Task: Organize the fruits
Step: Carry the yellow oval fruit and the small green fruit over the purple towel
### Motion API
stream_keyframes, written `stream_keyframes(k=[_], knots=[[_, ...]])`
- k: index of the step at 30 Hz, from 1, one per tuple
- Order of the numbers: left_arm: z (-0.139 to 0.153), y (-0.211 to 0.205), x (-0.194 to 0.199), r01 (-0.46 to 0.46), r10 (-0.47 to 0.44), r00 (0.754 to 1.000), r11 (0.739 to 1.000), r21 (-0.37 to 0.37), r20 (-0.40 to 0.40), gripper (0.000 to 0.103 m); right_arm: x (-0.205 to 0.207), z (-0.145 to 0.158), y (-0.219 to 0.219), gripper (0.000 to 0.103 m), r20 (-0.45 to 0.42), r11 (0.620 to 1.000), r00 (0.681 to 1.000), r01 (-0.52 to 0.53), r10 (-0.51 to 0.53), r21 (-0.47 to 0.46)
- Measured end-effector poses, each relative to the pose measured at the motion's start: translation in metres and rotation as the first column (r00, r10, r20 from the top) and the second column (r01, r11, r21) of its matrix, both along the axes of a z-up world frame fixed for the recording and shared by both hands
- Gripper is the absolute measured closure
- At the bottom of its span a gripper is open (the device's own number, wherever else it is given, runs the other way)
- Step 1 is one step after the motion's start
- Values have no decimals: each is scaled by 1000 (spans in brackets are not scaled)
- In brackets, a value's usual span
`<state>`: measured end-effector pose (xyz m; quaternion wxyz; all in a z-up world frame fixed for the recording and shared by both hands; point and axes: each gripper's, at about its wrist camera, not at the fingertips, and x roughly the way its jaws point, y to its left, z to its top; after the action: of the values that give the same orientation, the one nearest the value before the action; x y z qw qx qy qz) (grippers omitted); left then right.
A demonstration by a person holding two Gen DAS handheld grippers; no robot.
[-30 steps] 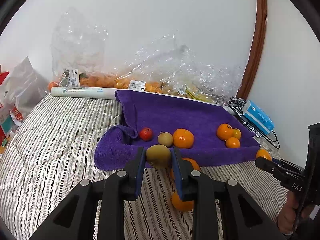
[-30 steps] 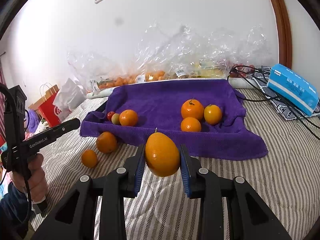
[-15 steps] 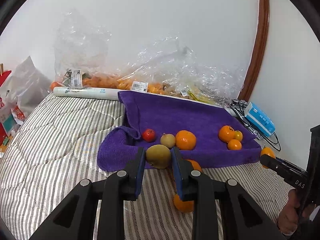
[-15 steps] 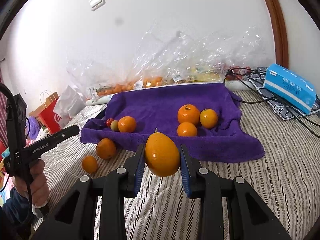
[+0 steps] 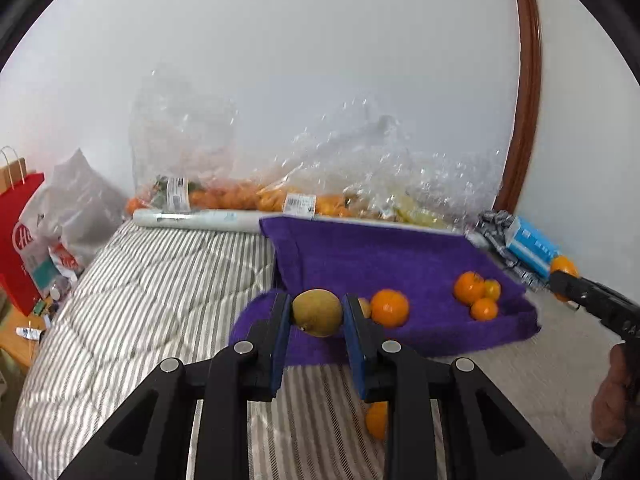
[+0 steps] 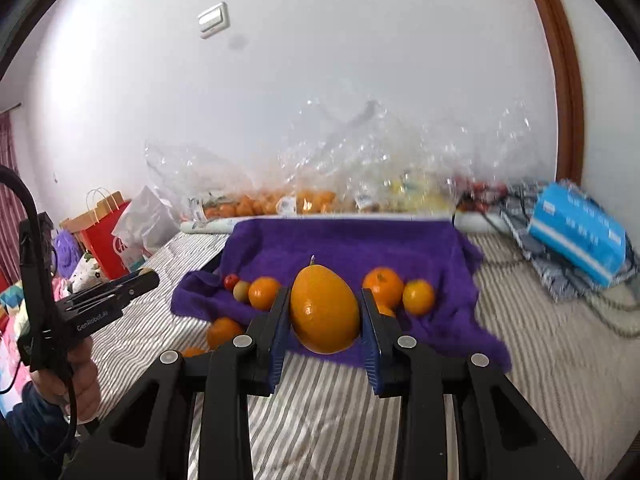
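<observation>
My left gripper (image 5: 316, 314) is shut on a brownish-green kiwi-like fruit (image 5: 317, 312), held above the near edge of the purple towel (image 5: 360, 256). My right gripper (image 6: 324, 312) is shut on a large egg-shaped orange (image 6: 324, 308), held above the towel's (image 6: 344, 240) front edge. On the towel lie a red fruit (image 6: 231, 281), a small green fruit (image 6: 241, 290), an orange (image 6: 264, 292) and a group of oranges (image 6: 400, 292) on the right. Two oranges (image 6: 222, 332) lie on the striped quilt before the towel; one shows in the left view (image 5: 377, 420).
Clear plastic bags of fruit (image 5: 248, 196) and a white roll (image 5: 196, 220) line the wall. A blue box (image 6: 576, 232) and cables lie at right. A red paper bag (image 5: 20, 236) stands left of the bed. The striped quilt (image 5: 152, 292) extends left.
Both grippers have risen and tilted upward with their fruits; the towel sits lower in both views and more wall shows. The grips are unchanged.
</observation>
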<state>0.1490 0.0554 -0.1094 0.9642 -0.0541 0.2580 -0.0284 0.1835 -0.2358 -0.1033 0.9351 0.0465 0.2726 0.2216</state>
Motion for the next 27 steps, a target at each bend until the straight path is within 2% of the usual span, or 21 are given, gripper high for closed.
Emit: stream_keyframes(k=[7, 12, 16, 20, 23, 27], knots=[[27, -1, 25, -4, 6, 1000, 999, -41, 29, 78, 19, 20, 11, 70, 72, 999, 996, -45, 44, 15], [27, -4, 52, -4, 4, 1000, 996, -87, 7, 78, 38, 28, 17, 70, 95, 999, 995, -38, 36, 23], [22, -11, 77, -12, 11, 1000, 996, -93, -14, 78, 55, 30, 20, 70, 91, 1000, 996, -25, 23, 17], [11, -11, 99, -24, 18, 999, 992, -122, -48, 78, 75, 18, 23, 70, 63, 1000, 998, -8, 7, 25], [-1, -2, 108, -30, 18, 997, 984, -173, -74, 78, 82, 1, 19, 70, 29, 999, 1000, 7, -8, 36], [-19, 4, 115, -44, 25, 994, 983, -179, -107, 78, 89, -15, 17, 70, -24, 999, 1000, 7, -6, 37]])
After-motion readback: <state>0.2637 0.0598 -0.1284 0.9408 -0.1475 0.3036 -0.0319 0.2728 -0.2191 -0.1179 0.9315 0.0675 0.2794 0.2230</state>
